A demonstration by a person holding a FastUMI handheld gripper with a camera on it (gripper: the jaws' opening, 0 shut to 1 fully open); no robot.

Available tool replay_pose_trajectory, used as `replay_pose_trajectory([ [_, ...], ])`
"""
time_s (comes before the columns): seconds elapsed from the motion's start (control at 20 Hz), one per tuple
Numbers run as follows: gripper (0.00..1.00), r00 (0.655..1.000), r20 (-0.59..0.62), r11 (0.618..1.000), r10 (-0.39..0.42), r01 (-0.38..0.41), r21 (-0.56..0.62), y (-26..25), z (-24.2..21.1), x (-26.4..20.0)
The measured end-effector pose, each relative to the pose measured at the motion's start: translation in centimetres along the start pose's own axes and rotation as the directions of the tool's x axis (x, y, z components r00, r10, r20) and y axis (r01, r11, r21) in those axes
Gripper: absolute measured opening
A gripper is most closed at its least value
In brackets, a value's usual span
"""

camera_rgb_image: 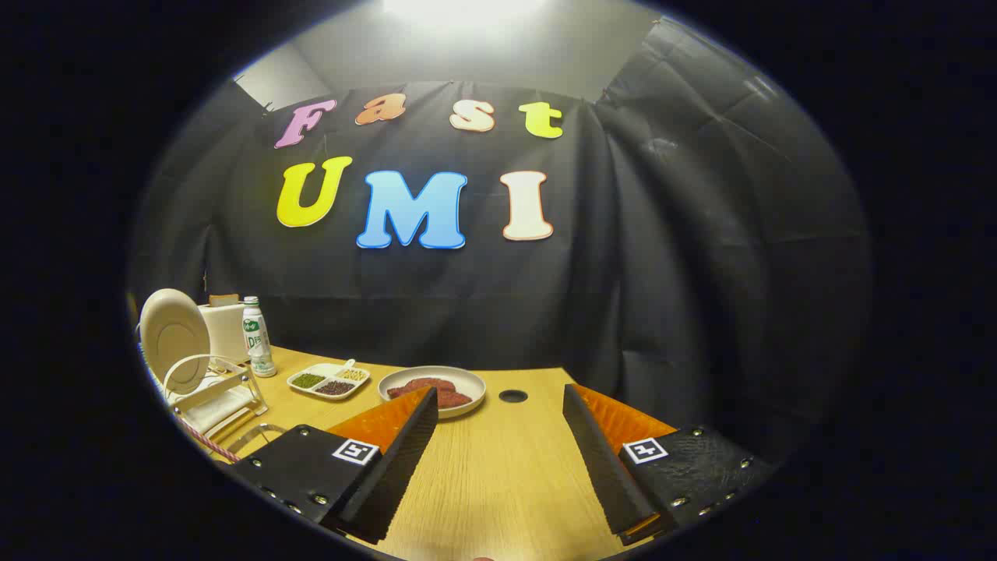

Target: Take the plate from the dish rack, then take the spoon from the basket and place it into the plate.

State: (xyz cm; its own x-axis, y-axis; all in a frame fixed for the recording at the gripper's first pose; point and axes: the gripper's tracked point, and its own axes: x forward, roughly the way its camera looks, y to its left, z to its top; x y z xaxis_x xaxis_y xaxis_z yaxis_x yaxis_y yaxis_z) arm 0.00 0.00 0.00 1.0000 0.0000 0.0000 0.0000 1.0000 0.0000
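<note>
A cream plate (173,336) stands upright in a white wire dish rack (222,393), far to the left of my fingers. My gripper (498,401) hovers over the wooden table (498,475), open, with only bare wood between its two fingers. The plate and rack lie well off to the left of the left finger. A wire rim (261,430) shows just in front of the rack, beside the left finger; I cannot tell whether it is the basket.
Beyond the left fingertip sits a round dish of reddish food (433,387). Left of it is a white divided tray (329,380) with small portions. A green-labelled bottle (256,336) and a white box (223,327) stand behind the rack. A dark hole (512,396) marks the table.
</note>
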Motion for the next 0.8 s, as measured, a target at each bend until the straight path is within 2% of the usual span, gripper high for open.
replay_pose_trajectory([
  [0.25,0.98,0.993,0.021,0.99,-0.114,0.115,-0.081,0.6,6.6,-5.1],
  [0.45,0.98,0.987,-0.043,0.986,-0.154,0.151,-0.065,4.6,8.2,-9.4],
  [0.65,0.98,0.989,-0.069,0.991,-0.131,0.13,-0.019,12.2,10.3,-12.1],
  [0.8,0.98,0.994,-0.091,0.998,-0.06,0.06,-0.011,19.5,11.4,-13.0],
])
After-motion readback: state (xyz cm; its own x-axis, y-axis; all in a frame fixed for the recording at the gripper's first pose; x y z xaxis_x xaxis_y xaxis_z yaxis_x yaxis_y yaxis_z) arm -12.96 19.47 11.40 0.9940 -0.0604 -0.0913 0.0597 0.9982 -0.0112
